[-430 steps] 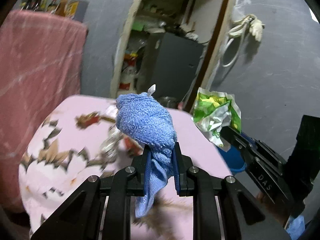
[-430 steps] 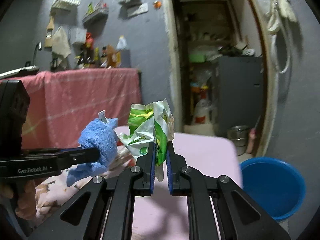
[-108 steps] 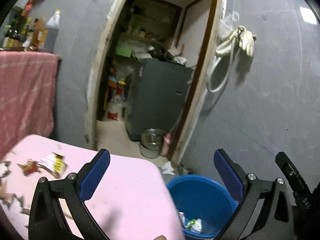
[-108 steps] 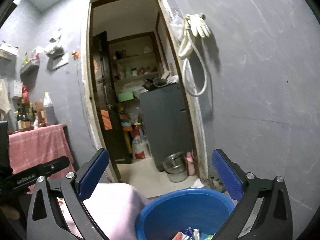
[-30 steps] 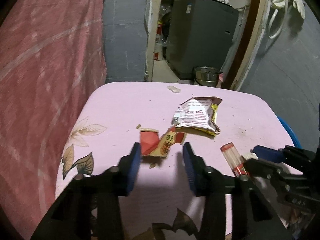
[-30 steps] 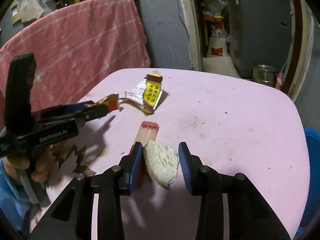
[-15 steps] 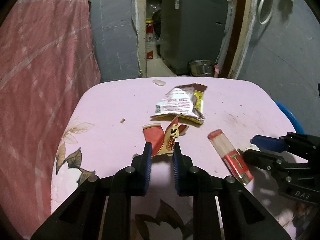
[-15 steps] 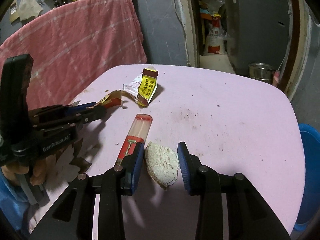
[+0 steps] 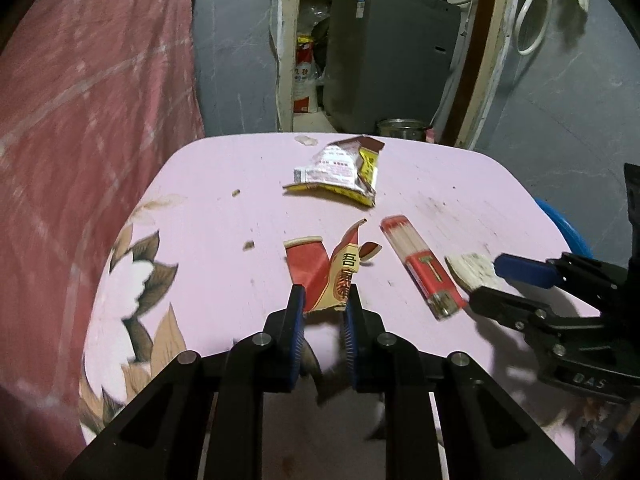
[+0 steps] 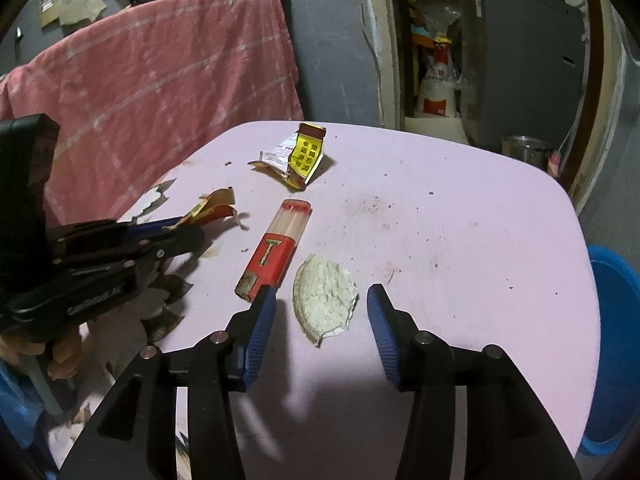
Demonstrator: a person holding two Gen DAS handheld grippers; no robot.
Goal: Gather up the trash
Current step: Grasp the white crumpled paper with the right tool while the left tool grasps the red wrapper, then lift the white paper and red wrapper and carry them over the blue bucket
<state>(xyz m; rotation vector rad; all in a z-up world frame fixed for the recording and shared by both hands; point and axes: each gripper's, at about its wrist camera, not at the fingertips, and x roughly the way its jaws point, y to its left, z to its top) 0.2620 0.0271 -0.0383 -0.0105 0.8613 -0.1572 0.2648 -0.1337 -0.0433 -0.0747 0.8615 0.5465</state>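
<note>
My left gripper (image 9: 323,308) is shut on a torn red and gold wrapper (image 9: 328,272) lying on the pink table (image 9: 224,184); it also shows in the right wrist view (image 10: 212,206). My right gripper (image 10: 322,312) is open around a pale broken shell-like piece (image 10: 325,300), which lies on the table between the fingers; the piece also shows in the left wrist view (image 9: 472,274). A red and clear stick box (image 10: 276,250) lies just left of that piece. A silver and yellow snack wrapper (image 10: 298,156) lies farther back.
A blue bucket (image 10: 616,344) stands on the floor beyond the table's right edge. A pink cloth (image 10: 160,80) hangs behind the table at left. An open doorway with a grey appliance (image 9: 384,64) is beyond. Small crumbs (image 9: 249,245) dot the table.
My right gripper's fingers have opened wider around the pale piece. My left gripper stays closed on the red wrapper and has moved little.
</note>
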